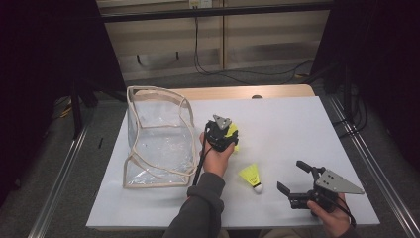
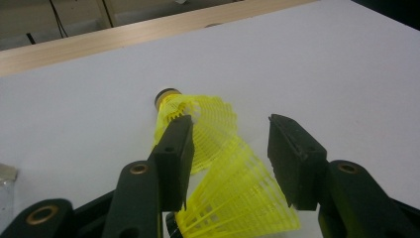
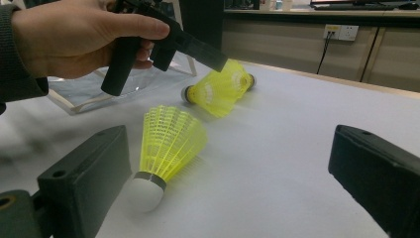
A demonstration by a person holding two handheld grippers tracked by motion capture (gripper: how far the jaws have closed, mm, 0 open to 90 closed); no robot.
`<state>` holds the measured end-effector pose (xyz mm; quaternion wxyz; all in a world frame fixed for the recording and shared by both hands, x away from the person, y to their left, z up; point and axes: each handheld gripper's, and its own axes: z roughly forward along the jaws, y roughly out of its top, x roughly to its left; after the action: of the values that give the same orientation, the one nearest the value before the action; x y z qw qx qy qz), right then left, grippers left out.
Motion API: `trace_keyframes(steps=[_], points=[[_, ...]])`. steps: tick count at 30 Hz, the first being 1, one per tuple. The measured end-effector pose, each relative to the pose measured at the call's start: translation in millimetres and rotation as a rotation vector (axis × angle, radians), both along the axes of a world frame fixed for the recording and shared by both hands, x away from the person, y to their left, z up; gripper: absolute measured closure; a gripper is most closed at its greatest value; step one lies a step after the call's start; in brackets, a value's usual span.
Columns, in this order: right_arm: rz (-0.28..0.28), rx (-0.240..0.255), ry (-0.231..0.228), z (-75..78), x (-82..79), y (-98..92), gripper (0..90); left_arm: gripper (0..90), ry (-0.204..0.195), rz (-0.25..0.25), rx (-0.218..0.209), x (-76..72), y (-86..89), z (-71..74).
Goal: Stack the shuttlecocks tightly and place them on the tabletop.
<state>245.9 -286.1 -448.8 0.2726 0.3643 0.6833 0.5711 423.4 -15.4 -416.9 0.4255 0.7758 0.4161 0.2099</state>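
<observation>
Two yellow plastic shuttlecocks lie together on the white table, pointing opposite ways. The farther shuttlecock (image 2: 198,116) shows its dark-rimmed cork. The nearer one (image 2: 237,198) spreads its skirt between the jaws of my left gripper (image 2: 229,121). The left jaw lies against that skirt and the right jaw stands apart from it, so the gripper is open. In the high view my left gripper (image 1: 224,133) points down over this pair (image 1: 232,132). A third shuttlecock (image 1: 251,176) with a white cork (image 3: 143,191) lies just ahead of my right gripper (image 3: 230,134), which is wide open (image 1: 290,174).
A clear plastic bag with beige trim (image 1: 153,91) stands open at the left of the white table top (image 1: 287,124). A wooden strip (image 1: 237,92) runs along the far edge. Dark floor and metal rails flank the table.
</observation>
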Motion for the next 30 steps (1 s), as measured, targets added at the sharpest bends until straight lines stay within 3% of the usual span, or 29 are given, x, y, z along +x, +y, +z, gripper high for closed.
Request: trace_keyframes(steps=[11,17,20,30], points=[[0.000,0.000,0.001,0.0,-0.1,0.4,2.1,58.1,0.011,0.020,-0.033,-7.8,2.3,7.2],[-0.001,0.000,0.001,-0.1,-0.1,0.0,2.2,66.6,0.030,0.021,-0.027,-13.5,4.3,6.4],[-0.001,0.000,0.001,0.0,-0.1,0.0,2.1,76.0,0.030,0.022,-0.007,-18.2,5.5,6.6],[-0.002,-0.001,0.000,0.0,-0.3,0.2,2.2,88.9,0.051,0.019,-0.014,-31.4,8.3,-3.9]])
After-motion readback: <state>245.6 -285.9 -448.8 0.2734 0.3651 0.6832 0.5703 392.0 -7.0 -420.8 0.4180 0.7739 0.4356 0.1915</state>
